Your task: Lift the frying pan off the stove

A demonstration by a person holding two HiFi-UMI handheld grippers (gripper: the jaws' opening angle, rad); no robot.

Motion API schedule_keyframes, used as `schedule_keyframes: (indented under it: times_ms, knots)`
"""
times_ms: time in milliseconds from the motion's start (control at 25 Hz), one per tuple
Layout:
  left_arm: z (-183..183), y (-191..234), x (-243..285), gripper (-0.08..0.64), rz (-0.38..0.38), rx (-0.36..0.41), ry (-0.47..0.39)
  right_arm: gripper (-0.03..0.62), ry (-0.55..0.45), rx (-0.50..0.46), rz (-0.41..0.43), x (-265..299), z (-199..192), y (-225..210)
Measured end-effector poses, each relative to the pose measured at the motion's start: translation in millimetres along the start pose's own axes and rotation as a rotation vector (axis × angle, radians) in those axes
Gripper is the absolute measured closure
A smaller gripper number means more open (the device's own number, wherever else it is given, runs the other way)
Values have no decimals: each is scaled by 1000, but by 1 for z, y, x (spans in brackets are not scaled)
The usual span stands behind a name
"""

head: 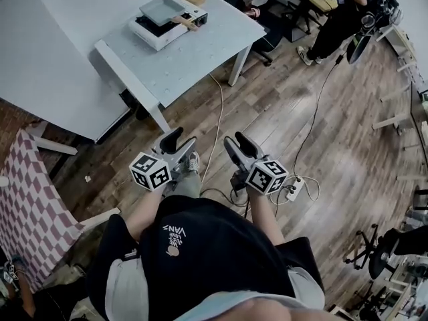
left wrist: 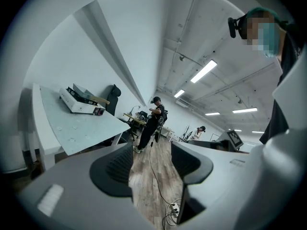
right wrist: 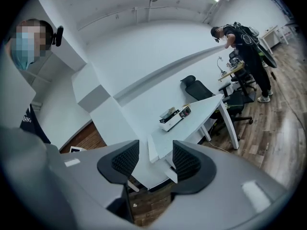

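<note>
Frying pan [head: 162, 9] on stove [head: 148, 35], far edge of surface [head: 194, 62], handle [head: 187, 23] pointing right; left gripper [head: 182, 139], right gripper [head: 234, 139] well short, fingers spread, empty.

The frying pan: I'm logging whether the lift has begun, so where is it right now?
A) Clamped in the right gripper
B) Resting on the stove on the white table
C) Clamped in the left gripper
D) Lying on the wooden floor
B: the frying pan sits on the stove on the table, while the left gripper and the right gripper are open, empty and well away from it.
</note>
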State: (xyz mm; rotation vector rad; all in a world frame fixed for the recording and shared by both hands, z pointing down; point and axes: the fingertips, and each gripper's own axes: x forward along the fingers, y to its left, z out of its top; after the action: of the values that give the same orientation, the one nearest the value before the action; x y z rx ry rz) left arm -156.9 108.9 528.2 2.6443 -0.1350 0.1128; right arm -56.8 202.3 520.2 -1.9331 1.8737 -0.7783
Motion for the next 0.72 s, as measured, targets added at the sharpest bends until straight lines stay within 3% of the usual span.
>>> schedule_keyframes:
  times_ms: [440, 720]
  knots:
    - [65, 59, 112, 334, -100, -16, 6, 383, -23, -13, -33, 91, 84, -55]
    - [94, 112, 142, 334, -95, -33, 16, 383, -30, 10, -16, 151, 115, -74]
